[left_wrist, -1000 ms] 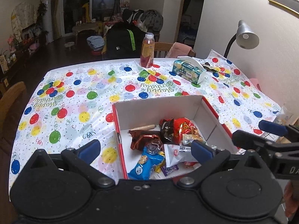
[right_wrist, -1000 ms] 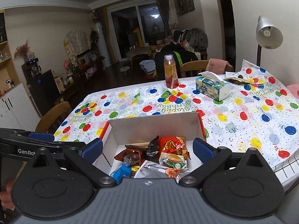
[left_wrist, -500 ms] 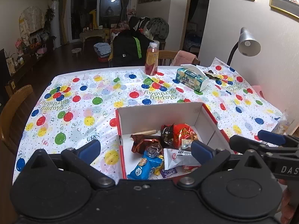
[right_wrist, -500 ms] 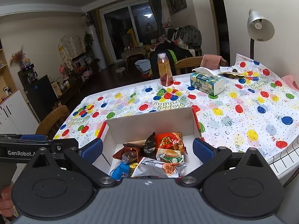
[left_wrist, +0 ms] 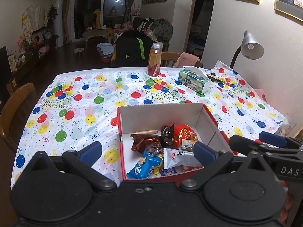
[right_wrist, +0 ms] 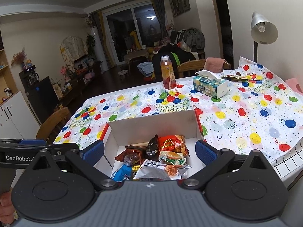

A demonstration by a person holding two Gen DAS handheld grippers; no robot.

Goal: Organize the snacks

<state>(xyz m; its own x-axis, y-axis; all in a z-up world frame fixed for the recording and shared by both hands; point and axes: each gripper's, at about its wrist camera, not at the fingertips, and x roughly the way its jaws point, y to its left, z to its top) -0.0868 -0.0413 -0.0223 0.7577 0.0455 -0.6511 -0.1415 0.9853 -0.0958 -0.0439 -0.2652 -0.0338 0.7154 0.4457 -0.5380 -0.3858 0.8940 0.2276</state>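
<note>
Snacks: we see the snacks (left_wrist: 164, 147) heaped in the red-edged box (left_wrist: 161, 113) at the near edge of the table (left_wrist: 75, 98). Among them are a blue packet (left_wrist: 142, 167), a brown wrapper (left_wrist: 145, 141), a red bag (left_wrist: 184, 132) and a white pouch (right_wrist: 161, 170).
Loose item: a small wrapped packet (right_wrist: 234, 78) lies by the tissue box (right_wrist: 209, 86) at the far side, well apart from the box; we cannot tell whether it is a snack.
Left claw: the left gripper (left_wrist: 147, 152) has its fingers spread wide and holds nothing, hovering over the box's near left side.
Right claw: the right gripper (right_wrist: 149, 152) is likewise spread apart and empty, above the box's near edge.
Stage: we judge that this fits either a pile waiting to be sorted out or snacks gathered in with both claws backed off; the pictures do not settle which.
If we pick: we would take one packet at a time and pinch a crimped end or flat seam, not the puffed middle, since foil slips and crushes.
Watch for: the packets overlap, so lifting one may drag its neighbour, and the cardboard walls are light and may shift if bumped.
Bottle: we keep clear of the drink bottle (left_wrist: 155, 60) standing at the far edge.
</note>
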